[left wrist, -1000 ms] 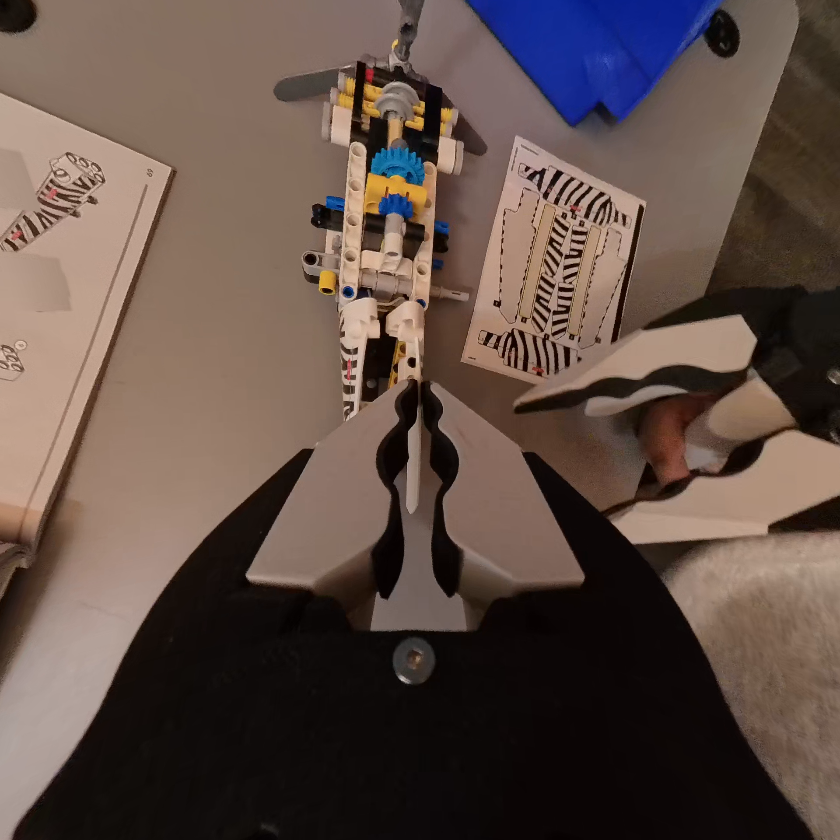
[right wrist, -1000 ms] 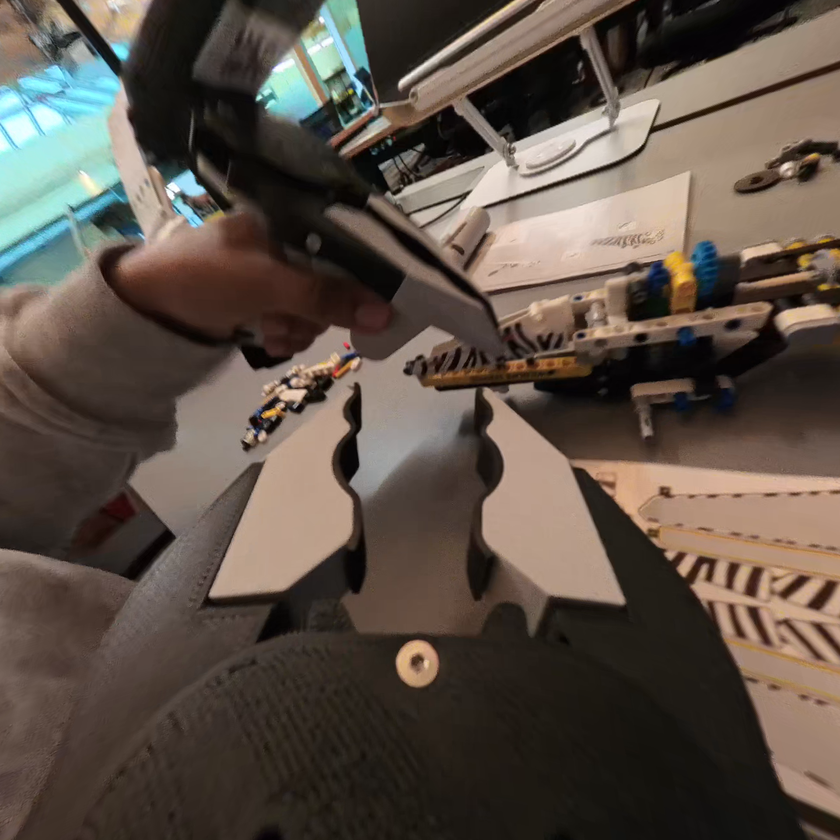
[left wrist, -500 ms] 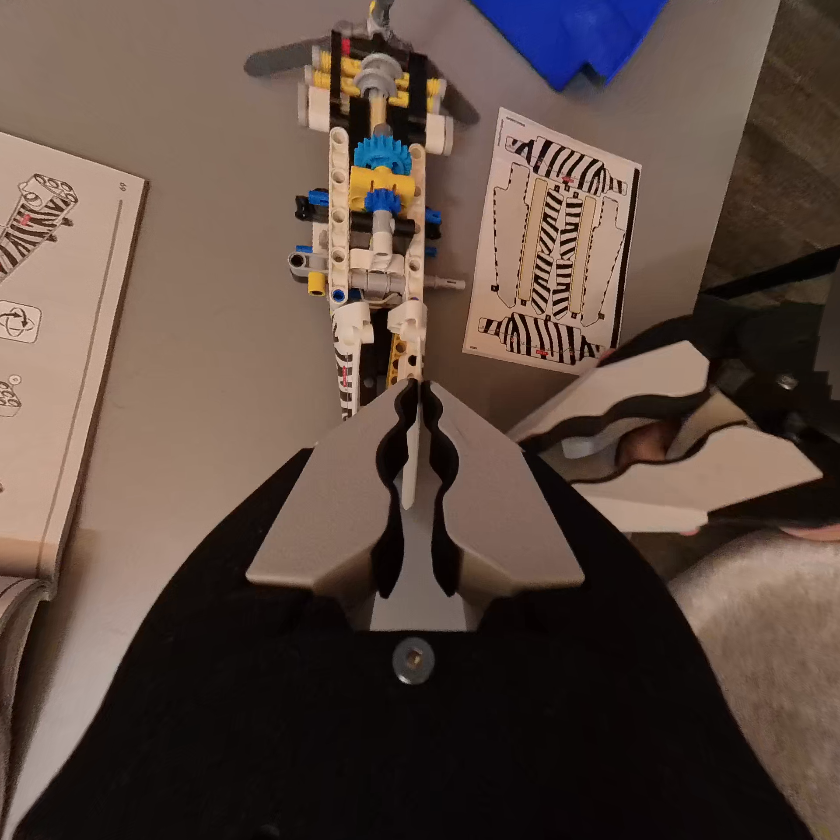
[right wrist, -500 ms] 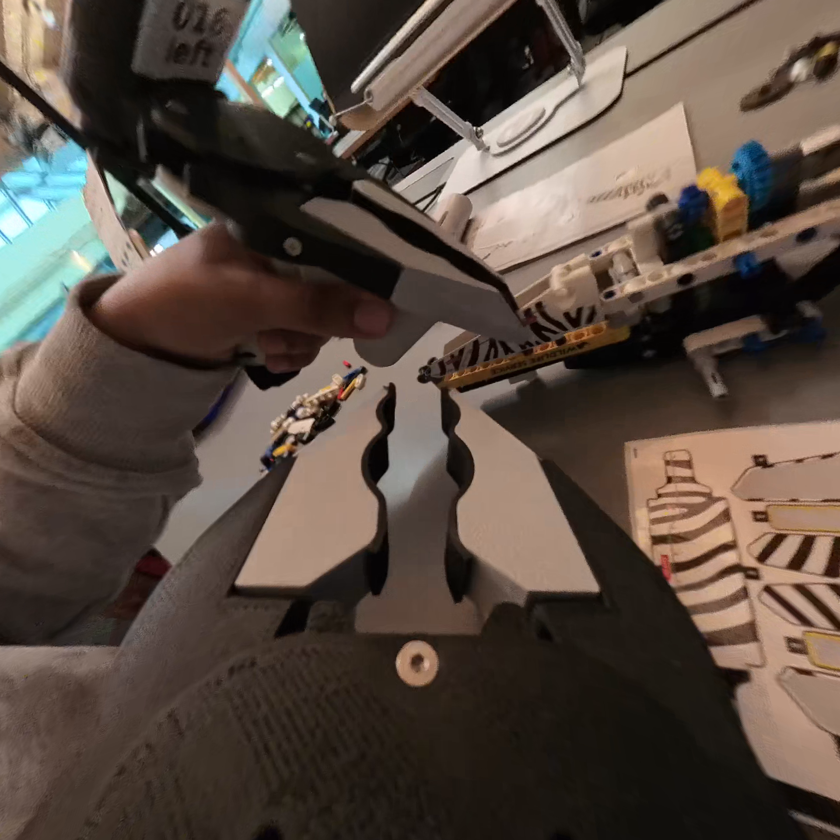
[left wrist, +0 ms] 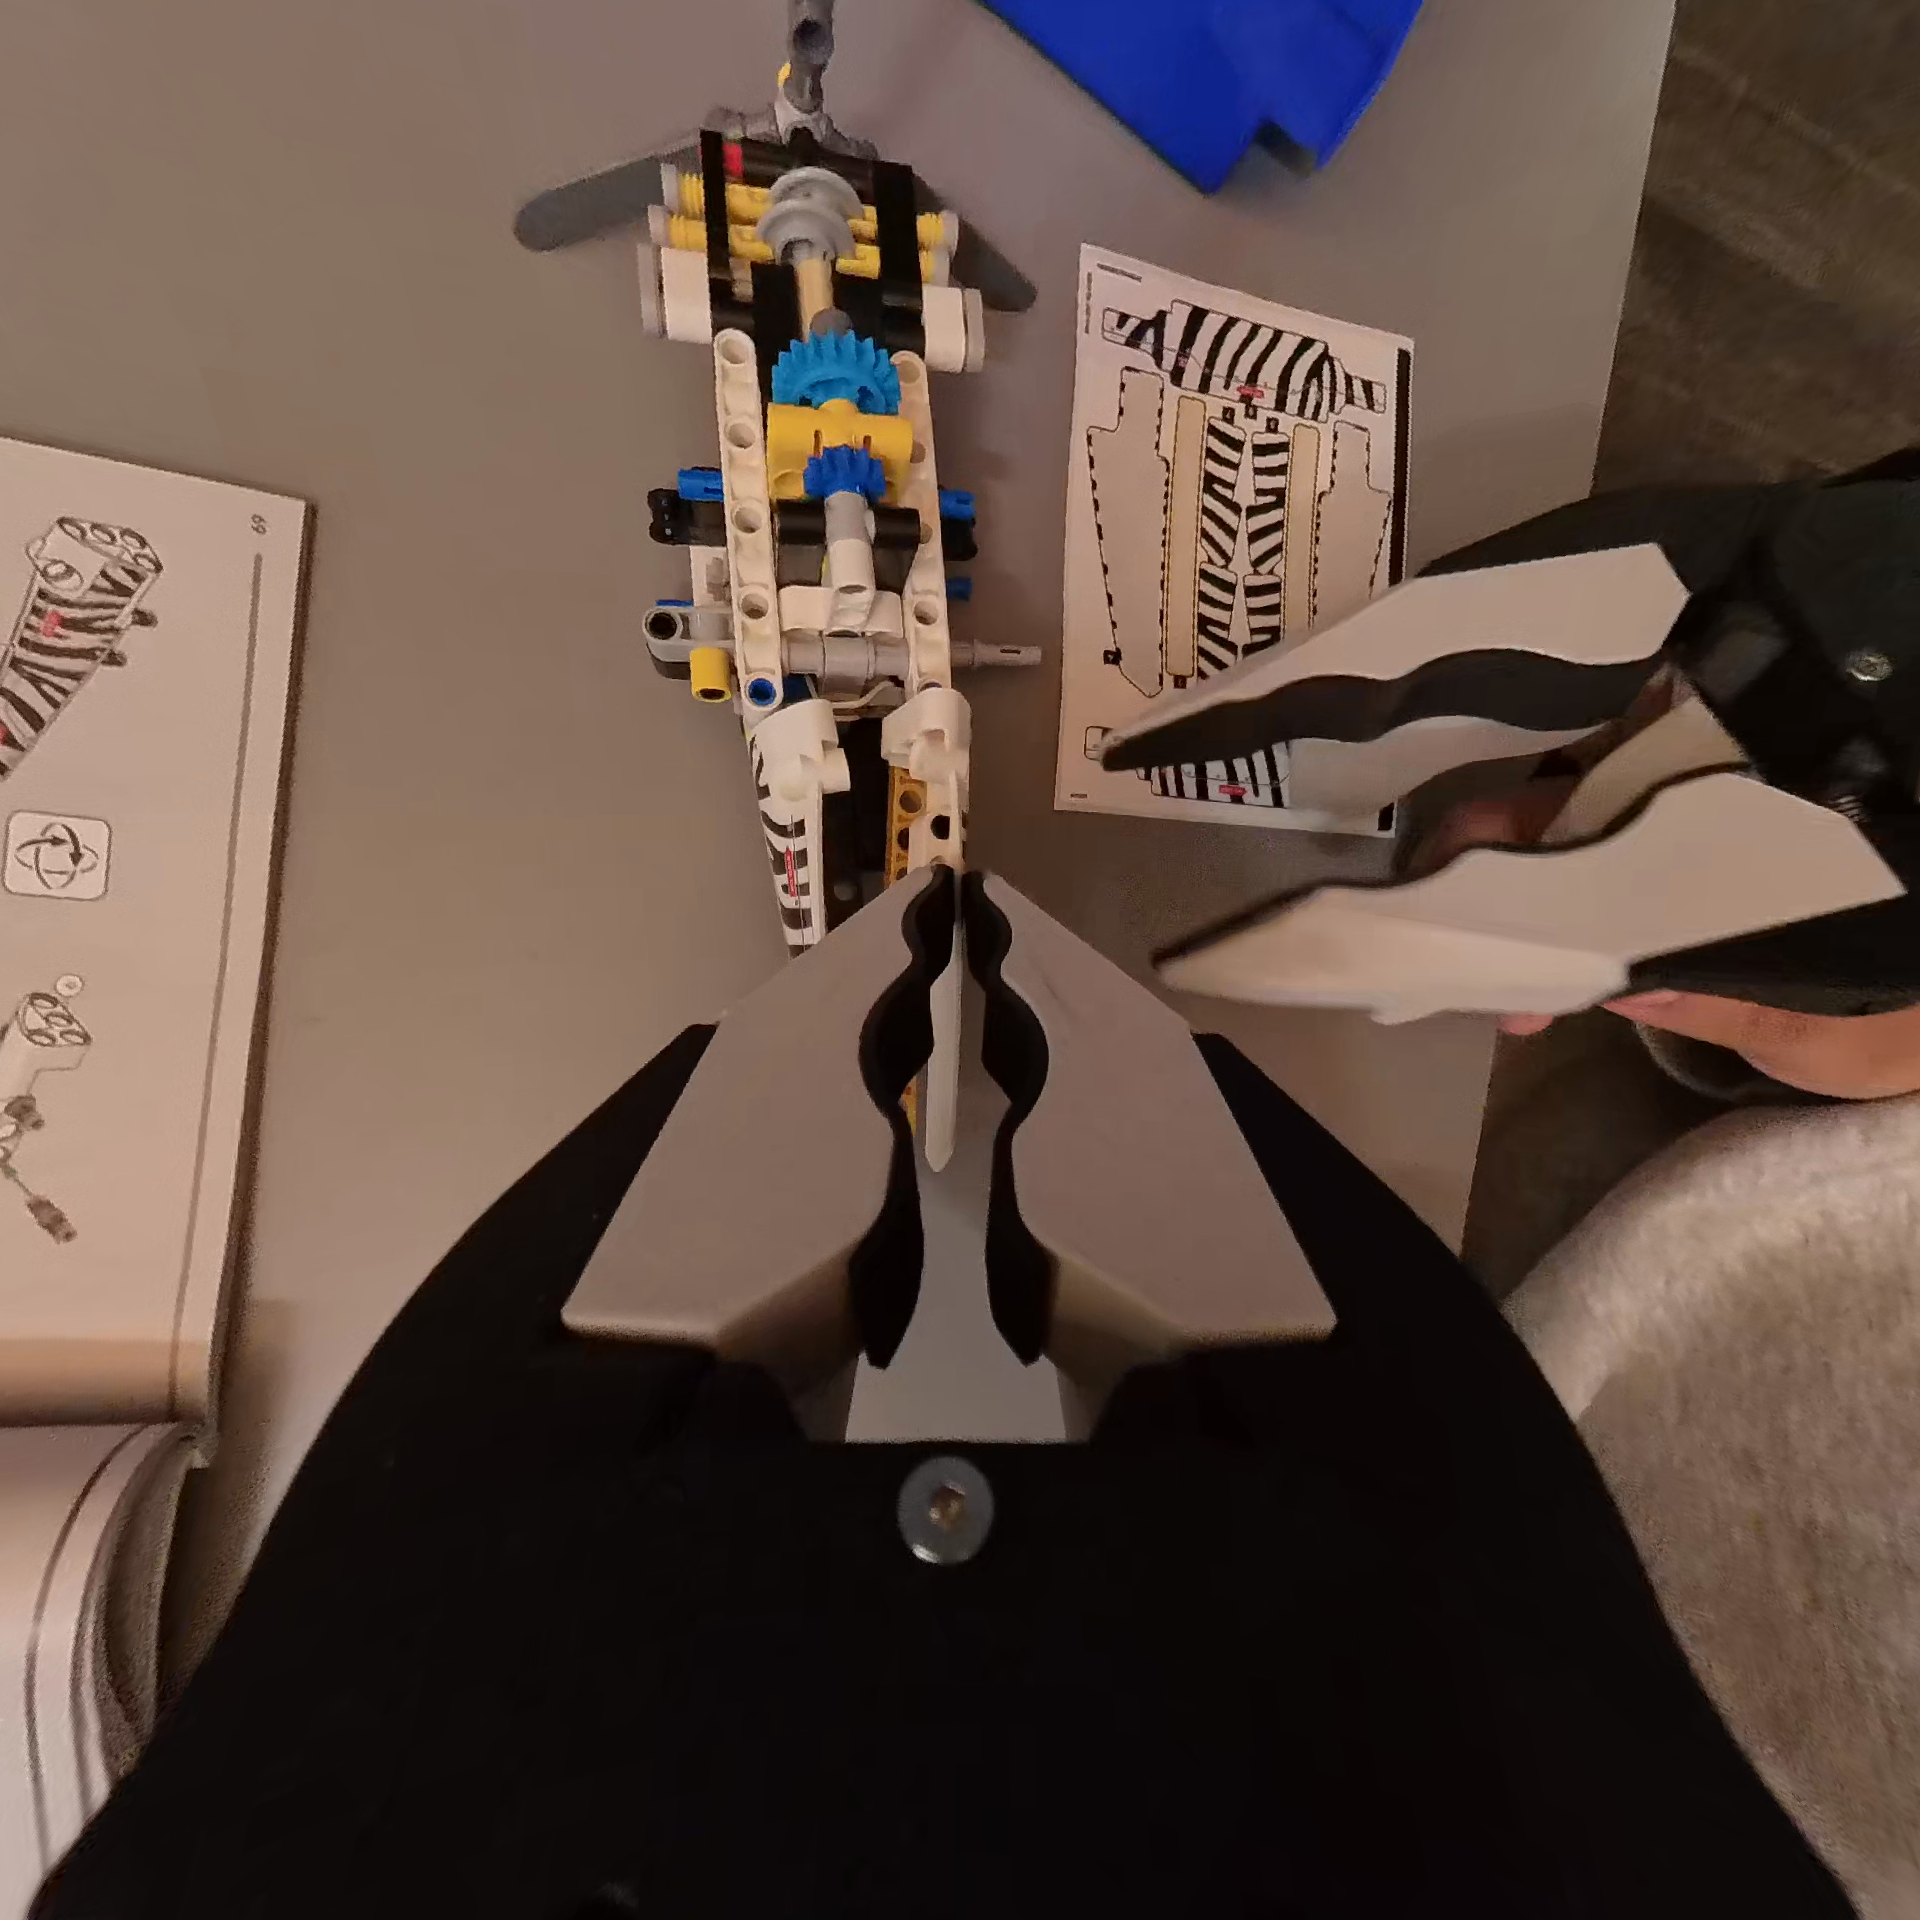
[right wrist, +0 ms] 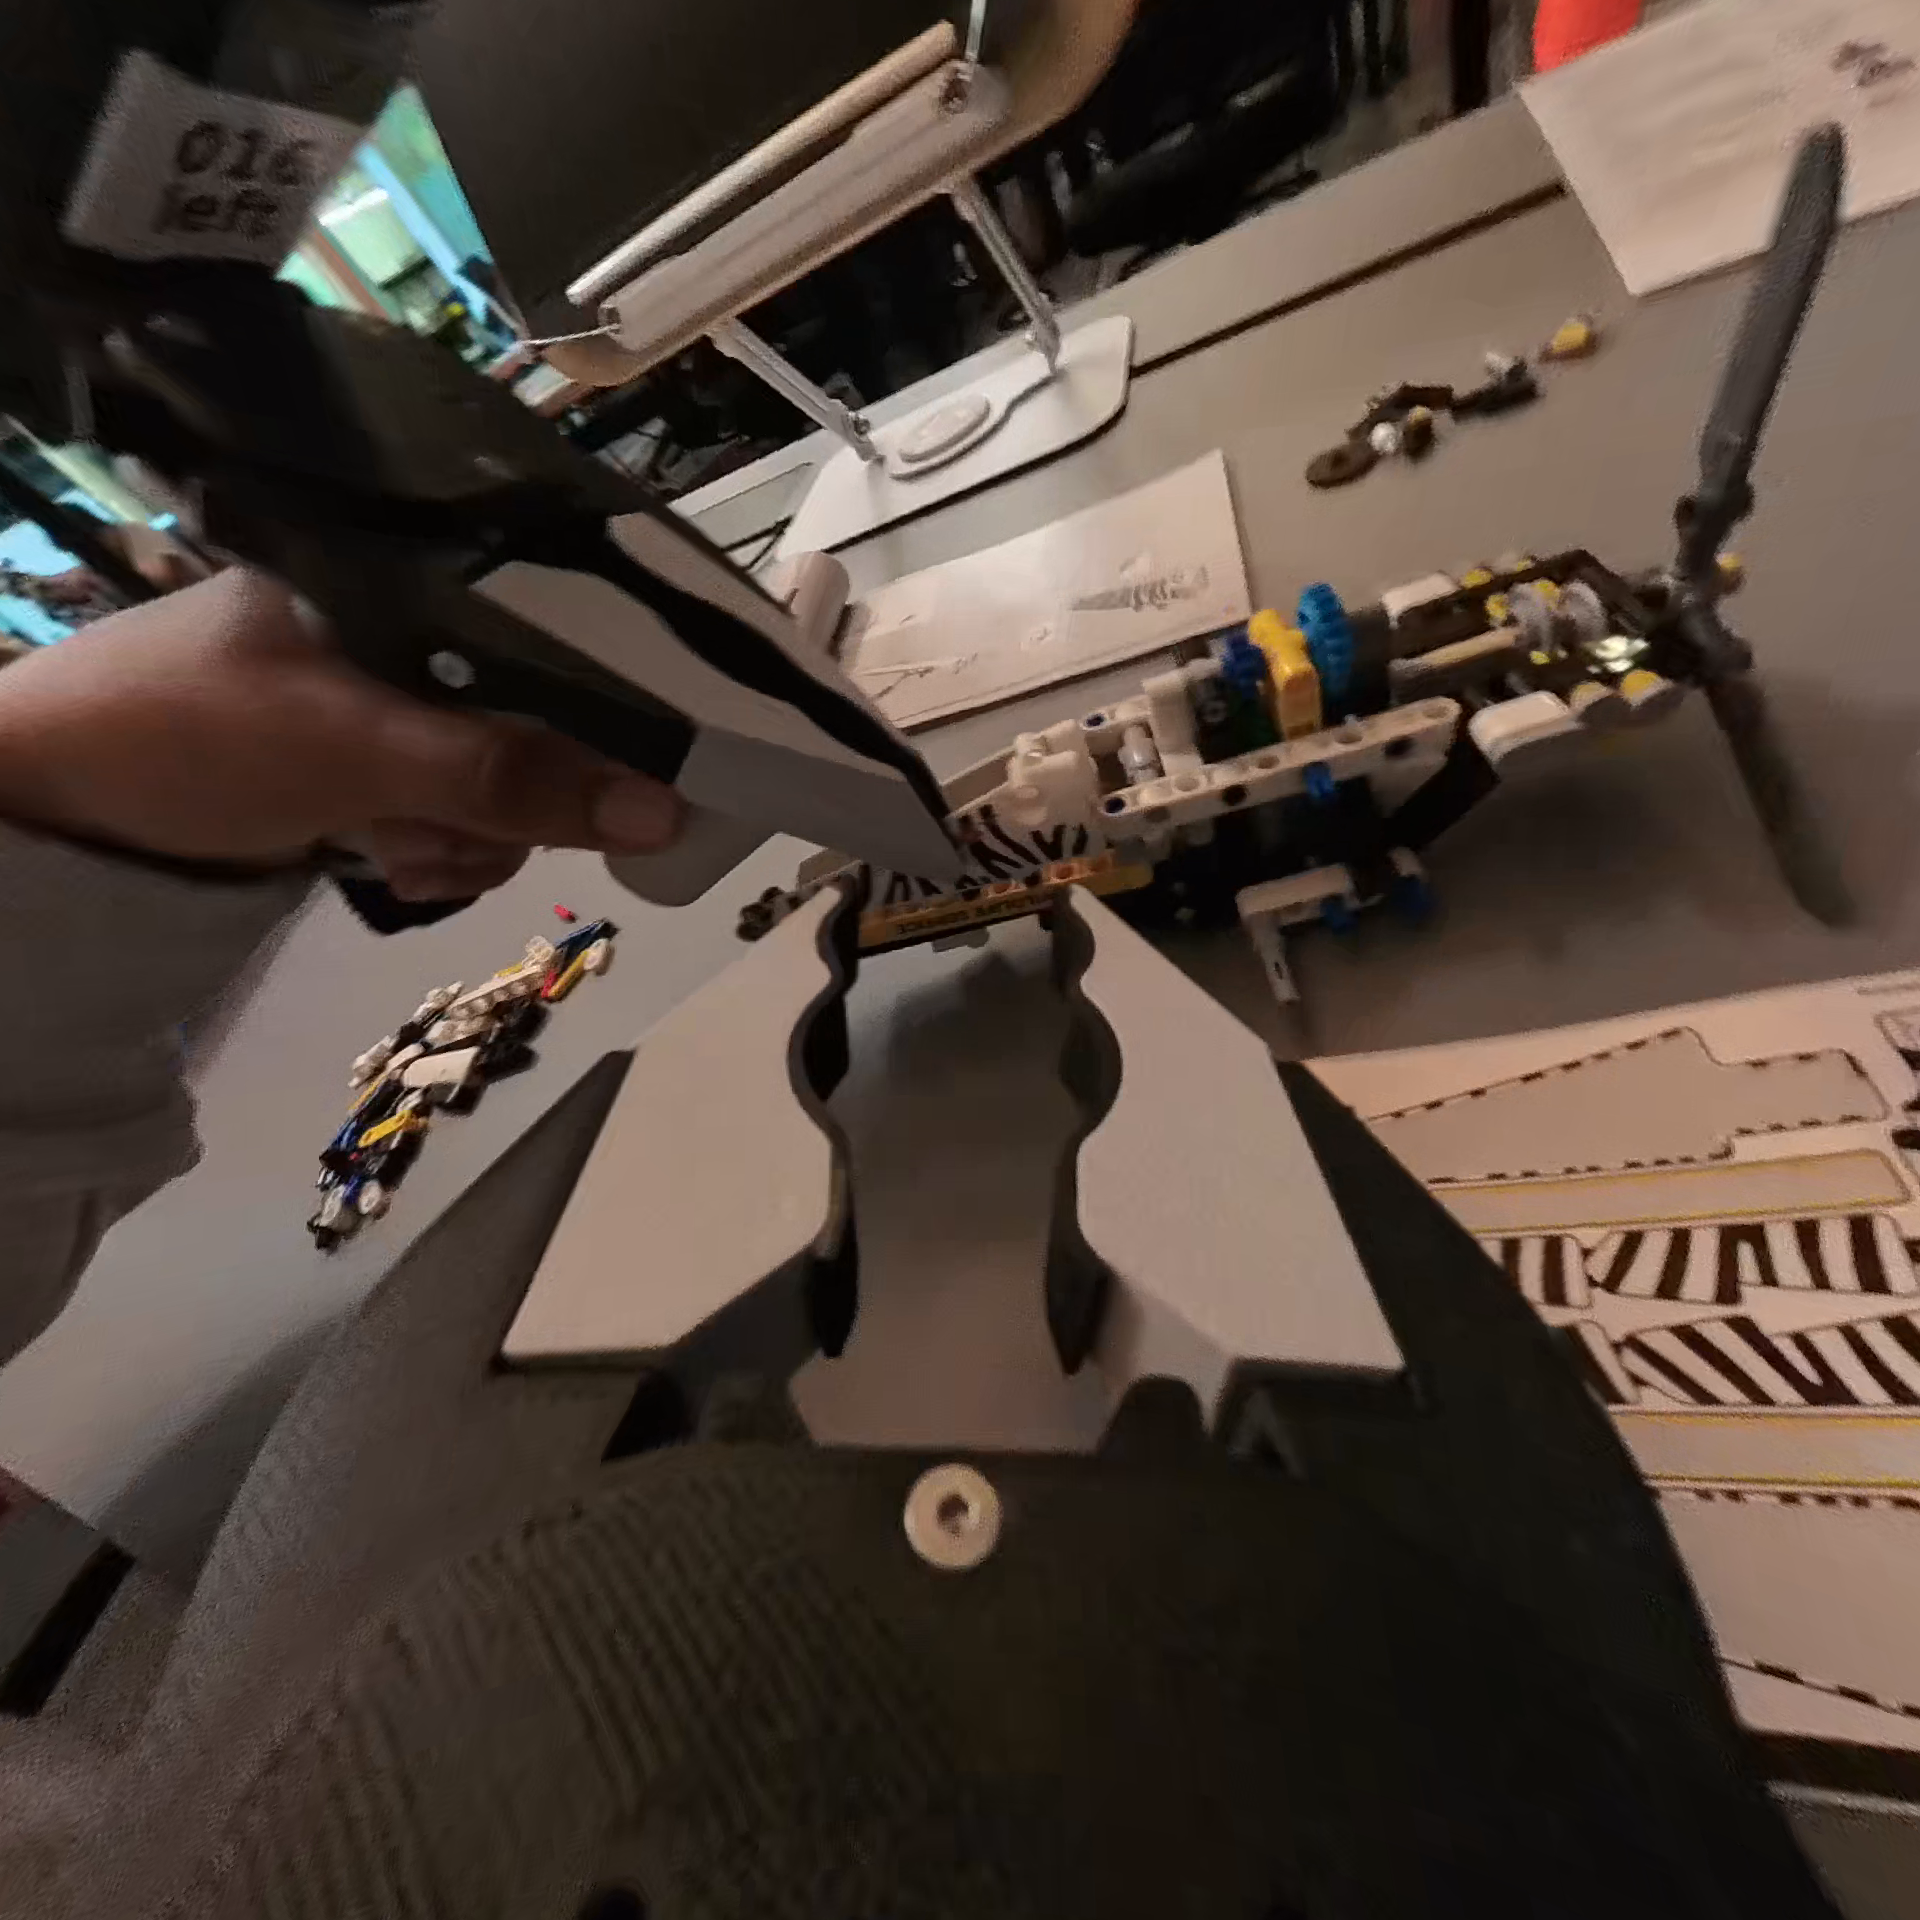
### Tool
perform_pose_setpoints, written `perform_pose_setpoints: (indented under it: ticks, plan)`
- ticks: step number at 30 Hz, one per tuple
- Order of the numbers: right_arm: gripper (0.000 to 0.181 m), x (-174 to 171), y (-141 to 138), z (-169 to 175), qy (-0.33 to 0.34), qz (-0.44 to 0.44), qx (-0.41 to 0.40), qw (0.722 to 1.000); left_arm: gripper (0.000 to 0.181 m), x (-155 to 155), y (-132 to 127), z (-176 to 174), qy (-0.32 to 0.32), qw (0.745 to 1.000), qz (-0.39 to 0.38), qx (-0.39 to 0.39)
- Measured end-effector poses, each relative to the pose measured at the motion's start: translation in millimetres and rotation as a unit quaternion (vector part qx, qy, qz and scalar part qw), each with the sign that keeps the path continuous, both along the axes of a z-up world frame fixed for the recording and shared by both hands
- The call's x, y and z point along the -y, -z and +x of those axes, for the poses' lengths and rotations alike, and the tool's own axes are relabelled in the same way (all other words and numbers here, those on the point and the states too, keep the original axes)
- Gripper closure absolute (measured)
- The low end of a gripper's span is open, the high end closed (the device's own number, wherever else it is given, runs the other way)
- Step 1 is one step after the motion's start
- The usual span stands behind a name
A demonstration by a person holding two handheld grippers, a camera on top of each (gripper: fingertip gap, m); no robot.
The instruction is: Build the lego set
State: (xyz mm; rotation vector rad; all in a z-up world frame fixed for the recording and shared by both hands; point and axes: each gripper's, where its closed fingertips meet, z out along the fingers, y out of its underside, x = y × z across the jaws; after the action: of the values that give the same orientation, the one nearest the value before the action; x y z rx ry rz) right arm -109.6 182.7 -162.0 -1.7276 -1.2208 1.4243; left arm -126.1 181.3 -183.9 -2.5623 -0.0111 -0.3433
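The lego model (left wrist: 831,520) lies on the grey table, a long white, black and yellow body with blue gears, a zebra-striped tail and a grey propeller (right wrist: 1745,499) at the far end. My left gripper (left wrist: 954,883) is shut on the model's tail, with a white beam (left wrist: 943,1039) pinched between the jaws. It also shows in the right wrist view (right wrist: 935,842), coming down on the tail from the left. My right gripper (right wrist: 951,914) is open and empty. Its tips sit just short of the tail's yellow beam (right wrist: 997,899). In the left wrist view the right gripper (left wrist: 1132,847) is to the right of the tail.
A zebra sticker sheet (left wrist: 1226,520) lies right of the model, partly under the right gripper. An open instruction booklet (left wrist: 125,831) lies left. A blue bin (left wrist: 1226,73) is at the back. A pile of loose pieces (right wrist: 447,1049) and a stand's metal base (right wrist: 966,426) are farther off. Left and right tips are no more than a few centimetres apart.
My right gripper has moved in toward the model's tail and its jaws stand wider than half a second ago. My left gripper stays shut on the tail.
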Motion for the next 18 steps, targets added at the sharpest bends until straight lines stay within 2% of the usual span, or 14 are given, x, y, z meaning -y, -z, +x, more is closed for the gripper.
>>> perform_pose_setpoints:
  ticks: [5,9,10,11,15,18]
  plan:
    - [0.139,29.5,-10.3,8.9,-0.092,-0.021,-0.036,0.995,0.181,0.3,0.8,-0.9,0.042,0.998,-0.011,-0.04]
    - [0.163,36.2,-4.2,10.3,-0.114,-0.063,-0.018,0.991,0.181,1.7,1.7,-3.2,0.071,0.995,-0.025,-0.072]
    - [0.175,34.5,-4.6,10.1,-0.109,-0.066,-0.019,0.992,0.181,1.5,1.7,-3.7,0.075,0.994,-0.027,-0.076]
    - [0.179,32.0,-4.4,9.6,-0.099,-0.066,-0.019,0.993,0.181,1.2,1.9,-4.5,0.078,0.993,-0.028,-0.078]
    - [0.159,29.0,4.1,6.7,-0.074,-0.075,0.006,0.994,0.181,1.6,2.7,-6.9,0.11,0.988,-0.026,-0.103]
    - [0.157,33.2,3.8,2.3,-0.077,-0.155,0.001,0.985,0.181,0.2,2.3,-8.3,0.106,0.989,-0.025,-0.097]
